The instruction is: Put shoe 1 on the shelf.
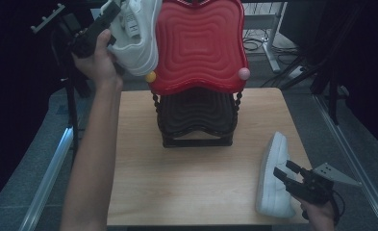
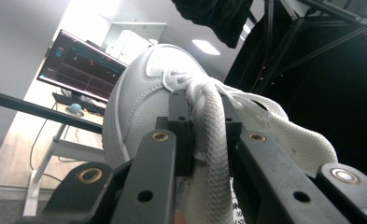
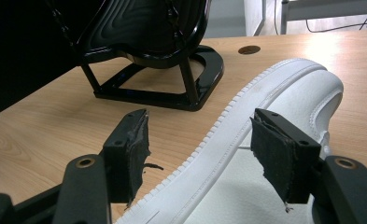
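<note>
Two white leather sneakers, one raised at the rack, one on the desk.

Left gripper (image 1: 110, 10) raised at upper left beside the red ridged top tray (image 1: 198, 45) of the black two-tier rack (image 1: 196, 120) — fingers (image 2: 180, 126) clamped on the tongue and lace of the first white leather sneaker (image 2: 144, 98), held against the tray's left edge. Right gripper (image 3: 200, 154) low at the right front corner of the light wooden desk (image 1: 186, 183) — fingers (image 3: 132, 149) spread apart, straddling the rim of the second white leather sneaker (image 3: 284, 98), which lies on its side on the desk, near the right edge.
</note>
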`<state>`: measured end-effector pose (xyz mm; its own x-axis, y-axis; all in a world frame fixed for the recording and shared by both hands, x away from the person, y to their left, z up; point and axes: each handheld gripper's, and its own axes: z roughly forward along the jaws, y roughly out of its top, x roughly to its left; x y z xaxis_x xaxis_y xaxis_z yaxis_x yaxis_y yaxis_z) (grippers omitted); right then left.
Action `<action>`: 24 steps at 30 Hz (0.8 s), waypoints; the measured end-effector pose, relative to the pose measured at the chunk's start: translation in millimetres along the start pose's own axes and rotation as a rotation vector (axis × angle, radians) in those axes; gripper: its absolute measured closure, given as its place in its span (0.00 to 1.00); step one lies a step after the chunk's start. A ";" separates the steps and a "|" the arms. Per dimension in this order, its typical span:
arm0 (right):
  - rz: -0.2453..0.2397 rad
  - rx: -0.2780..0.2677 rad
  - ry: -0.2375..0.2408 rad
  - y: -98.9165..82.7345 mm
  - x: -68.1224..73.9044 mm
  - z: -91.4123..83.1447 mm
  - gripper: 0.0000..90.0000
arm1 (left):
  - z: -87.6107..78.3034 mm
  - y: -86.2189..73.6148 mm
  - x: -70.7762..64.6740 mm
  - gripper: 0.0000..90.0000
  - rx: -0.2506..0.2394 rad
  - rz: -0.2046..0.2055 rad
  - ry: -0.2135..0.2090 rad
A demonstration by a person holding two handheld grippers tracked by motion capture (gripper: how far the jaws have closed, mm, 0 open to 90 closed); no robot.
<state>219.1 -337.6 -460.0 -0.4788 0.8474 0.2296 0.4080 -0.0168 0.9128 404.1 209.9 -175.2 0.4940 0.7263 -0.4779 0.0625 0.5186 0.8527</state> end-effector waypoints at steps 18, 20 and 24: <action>0.015 -0.005 0.013 0.4 -0.5 -1.7 0.41 | 49.4 -39.3 -20.7 0.90 0.059 0.080 0.060; 0.008 -0.002 0.016 0.6 0.1 -1.7 0.41 | 52.4 -41.4 -21.8 0.90 0.072 0.106 0.070; 0.009 -0.005 0.016 1.6 0.4 -2.5 0.41 | 55.5 -44.6 -22.4 0.90 0.076 0.135 0.079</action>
<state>217.6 -338.6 -457.6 -0.4874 0.8387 0.2431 0.4087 -0.0269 0.9123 438.4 145.5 -190.8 0.4325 0.8219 -0.3707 0.0676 0.3804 0.9223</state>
